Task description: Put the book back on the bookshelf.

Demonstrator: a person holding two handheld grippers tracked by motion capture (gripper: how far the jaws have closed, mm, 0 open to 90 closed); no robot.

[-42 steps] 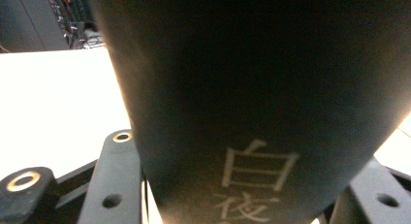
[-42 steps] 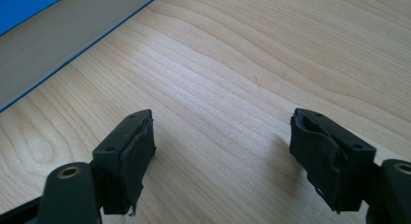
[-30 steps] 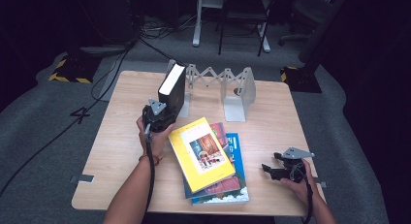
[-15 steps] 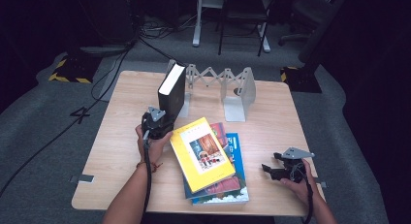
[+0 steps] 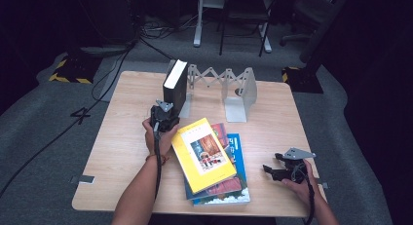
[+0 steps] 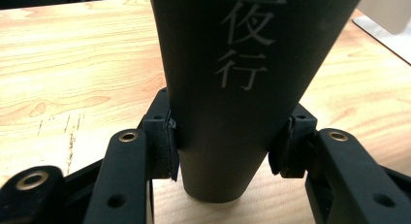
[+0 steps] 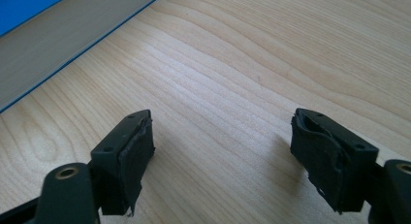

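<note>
Wooden table (image 5: 122, 137), dark room. Left gripper (image 5: 164, 119), jaws just closed, clamps the spine of the upright black book (image 5: 175, 87) near the far edge (stiff, fairly heavy, smooth cover; grip low, squarely). Right gripper (image 5: 285, 170) rests unclenched, empty.

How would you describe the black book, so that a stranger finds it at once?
On the light wooden table, look at the grey zigzag book rack at the far edge. The black book stands upright at its left end; the other books lie flat in a colourful stack.
</note>
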